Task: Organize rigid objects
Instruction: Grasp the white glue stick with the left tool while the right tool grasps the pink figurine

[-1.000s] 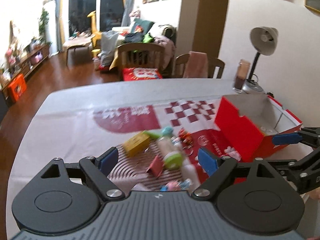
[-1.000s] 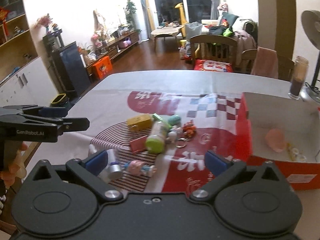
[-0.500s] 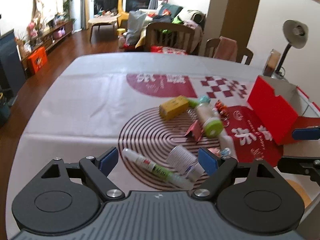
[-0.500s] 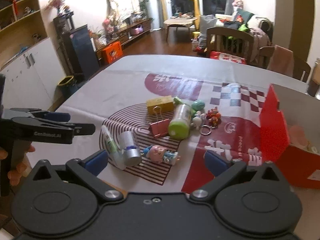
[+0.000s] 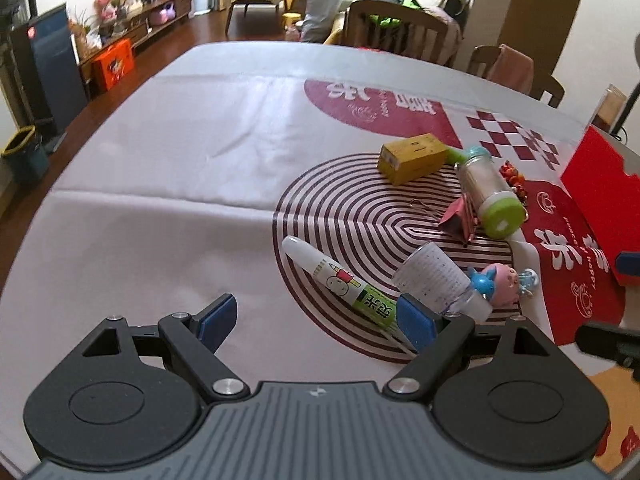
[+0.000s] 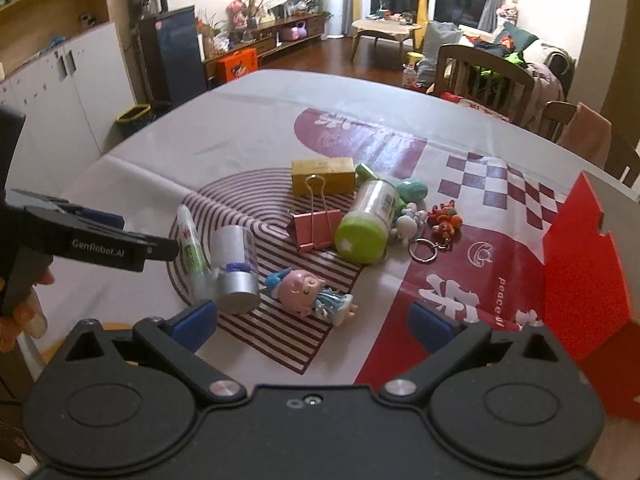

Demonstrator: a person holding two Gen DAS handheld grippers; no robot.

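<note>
Blue-padded left gripper (image 5: 316, 318) gaping wide, empty, nearing glue stick (image 5: 340, 282) just ahead; centring over barrel, avoiding adjacent clear bottle (image 5: 436, 280) before squeezing.

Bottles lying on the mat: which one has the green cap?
The clear bottle beside the pink binder clip; the smaller bottle by the glue stick has a silver cap.

A home: dining table (image 6: 248, 120), sofa (image 6: 532, 56), coffee table (image 6: 384, 28).
</note>
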